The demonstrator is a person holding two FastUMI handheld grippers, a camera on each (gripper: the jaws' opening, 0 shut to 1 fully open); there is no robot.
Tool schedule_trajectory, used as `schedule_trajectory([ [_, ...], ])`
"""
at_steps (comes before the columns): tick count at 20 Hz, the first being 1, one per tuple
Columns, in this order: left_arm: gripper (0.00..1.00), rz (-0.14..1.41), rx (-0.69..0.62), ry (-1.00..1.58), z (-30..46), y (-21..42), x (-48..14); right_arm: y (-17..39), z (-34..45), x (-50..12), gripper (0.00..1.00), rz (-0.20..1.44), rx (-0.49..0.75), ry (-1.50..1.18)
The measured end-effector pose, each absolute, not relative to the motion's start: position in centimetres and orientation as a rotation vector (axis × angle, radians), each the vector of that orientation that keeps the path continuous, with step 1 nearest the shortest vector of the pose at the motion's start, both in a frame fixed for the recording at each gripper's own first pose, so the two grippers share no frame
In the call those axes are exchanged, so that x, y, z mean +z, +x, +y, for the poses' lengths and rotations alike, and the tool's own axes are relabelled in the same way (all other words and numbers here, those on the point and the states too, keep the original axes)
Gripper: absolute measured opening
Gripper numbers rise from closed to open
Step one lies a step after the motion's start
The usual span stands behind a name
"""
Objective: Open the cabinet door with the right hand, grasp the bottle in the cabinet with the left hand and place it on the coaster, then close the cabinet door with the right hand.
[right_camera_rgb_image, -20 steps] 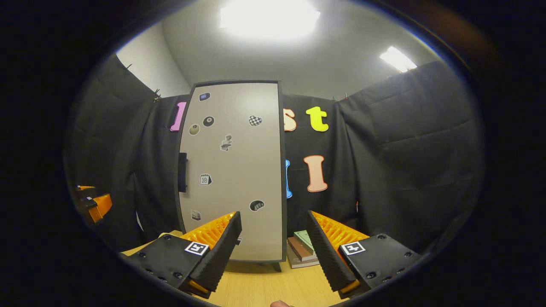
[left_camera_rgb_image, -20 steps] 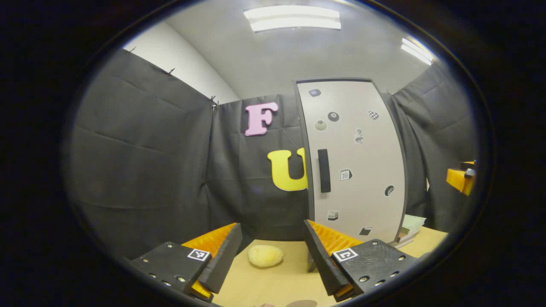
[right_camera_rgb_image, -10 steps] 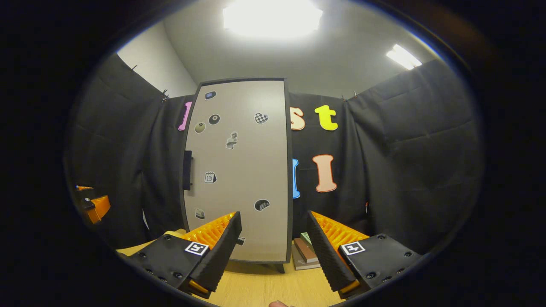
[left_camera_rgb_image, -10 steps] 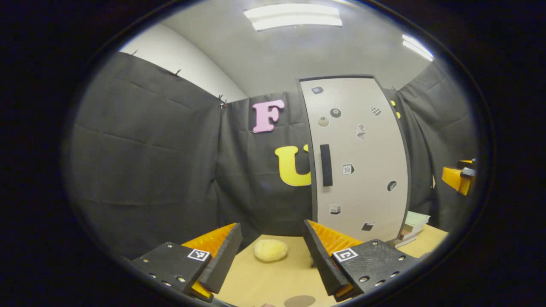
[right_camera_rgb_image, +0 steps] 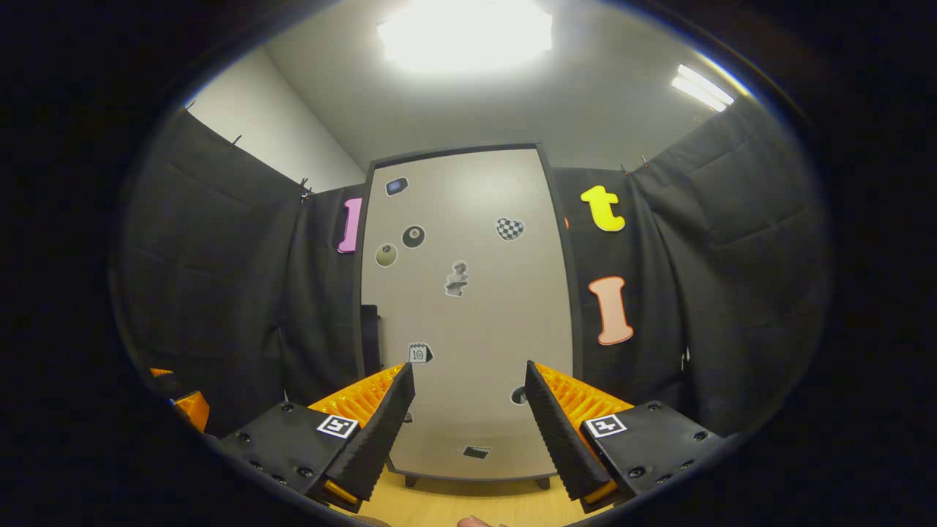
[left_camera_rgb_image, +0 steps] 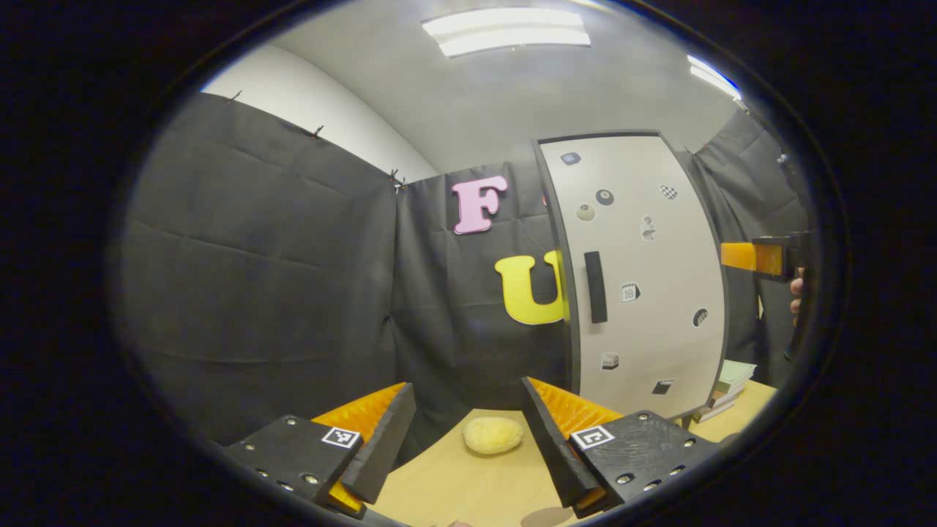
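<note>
Right gripper view: I am lining my right gripper [right_camera_rgb_image: 468,410], jaws apart, at the closed door [right_camera_rgb_image: 468,307]; its handle [right_camera_rgb_image: 370,338], probably off-centre, risks being missed.

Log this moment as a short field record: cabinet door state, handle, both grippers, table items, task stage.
cabinet door: closed, stickers on its front
handle: dark vertical bar near the door's left edge, untouched
right gripper: open, empty, facing the door, short of it
left gripper: open, empty, above the table
table: a yellow lumpy item ahead of the left gripper; books stacked to the right of the cabinet
bottle: presumably behind the closed door
task stage: door not yet opened
</note>
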State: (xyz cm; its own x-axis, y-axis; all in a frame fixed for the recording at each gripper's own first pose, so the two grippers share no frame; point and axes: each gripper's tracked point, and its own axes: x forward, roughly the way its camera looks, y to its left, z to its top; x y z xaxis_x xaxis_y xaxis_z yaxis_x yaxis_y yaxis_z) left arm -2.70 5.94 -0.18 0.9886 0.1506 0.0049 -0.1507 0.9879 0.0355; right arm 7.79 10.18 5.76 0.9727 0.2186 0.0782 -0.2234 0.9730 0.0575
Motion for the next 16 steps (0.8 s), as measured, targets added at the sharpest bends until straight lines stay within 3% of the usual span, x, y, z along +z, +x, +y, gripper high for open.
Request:
schedule_trajectory([
  [7,0.87,0.003,0.204,0.037,11.7,-1.7,-1.3,12.0,16.6,7.7,0.96,-0.069,0.278,0.015],
  [16,0.88,0.022,0.304,0.044,19.0,-2.2,-3.0,16.5,23.0,5.8,0.94,0.000,0.304,0.037],
])
